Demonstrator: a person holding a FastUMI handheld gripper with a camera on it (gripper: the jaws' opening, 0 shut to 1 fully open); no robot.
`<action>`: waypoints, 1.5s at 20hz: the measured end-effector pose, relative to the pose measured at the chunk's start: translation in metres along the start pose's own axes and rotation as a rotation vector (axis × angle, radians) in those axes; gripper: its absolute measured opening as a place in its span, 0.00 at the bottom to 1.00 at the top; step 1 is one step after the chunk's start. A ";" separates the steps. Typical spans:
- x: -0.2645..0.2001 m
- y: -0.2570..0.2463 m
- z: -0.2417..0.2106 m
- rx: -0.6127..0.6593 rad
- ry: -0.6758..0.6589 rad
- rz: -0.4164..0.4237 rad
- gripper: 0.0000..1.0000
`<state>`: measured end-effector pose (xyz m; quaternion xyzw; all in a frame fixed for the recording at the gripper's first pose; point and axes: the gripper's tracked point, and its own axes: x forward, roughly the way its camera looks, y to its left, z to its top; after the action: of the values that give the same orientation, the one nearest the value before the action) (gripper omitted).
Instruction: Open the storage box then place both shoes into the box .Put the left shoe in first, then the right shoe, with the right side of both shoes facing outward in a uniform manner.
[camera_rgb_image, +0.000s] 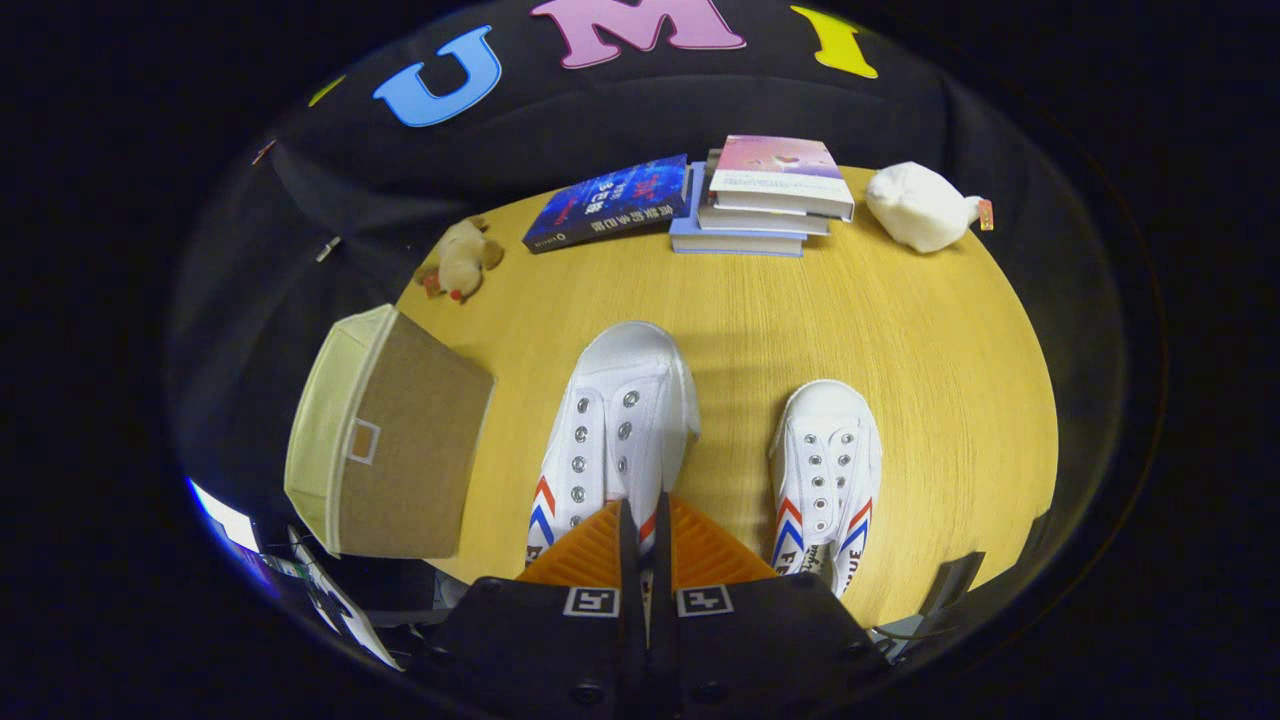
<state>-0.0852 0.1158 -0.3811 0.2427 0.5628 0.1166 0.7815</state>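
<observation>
On the wooden tabletop (900, 330), a dark blue book (606, 203) lies at upper centre, touching a stack of books (765, 200) to its right. A white plush toy (918, 206) sits upper right; a small tan plush toy (462, 258) upper left.

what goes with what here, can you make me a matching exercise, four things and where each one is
Things:
1 storage box
2 stack of books
3 white plush toy
4 nearer shoe

Places:
a pinched in the shut claw
b beside the blue book
c at the table edge, beside the shoes
d far beyond the other shoe

Pairs: 1-c, 2-b, 3-d, 4-a
</observation>
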 end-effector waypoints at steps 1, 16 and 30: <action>-0.010 0.015 0.009 0.009 -0.007 0.018 0.06; -0.002 0.271 0.040 0.099 0.097 0.214 0.06; 0.103 0.316 0.000 0.124 0.224 0.105 0.06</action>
<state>-0.0221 0.4327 -0.3044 0.3050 0.6390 0.1487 0.6903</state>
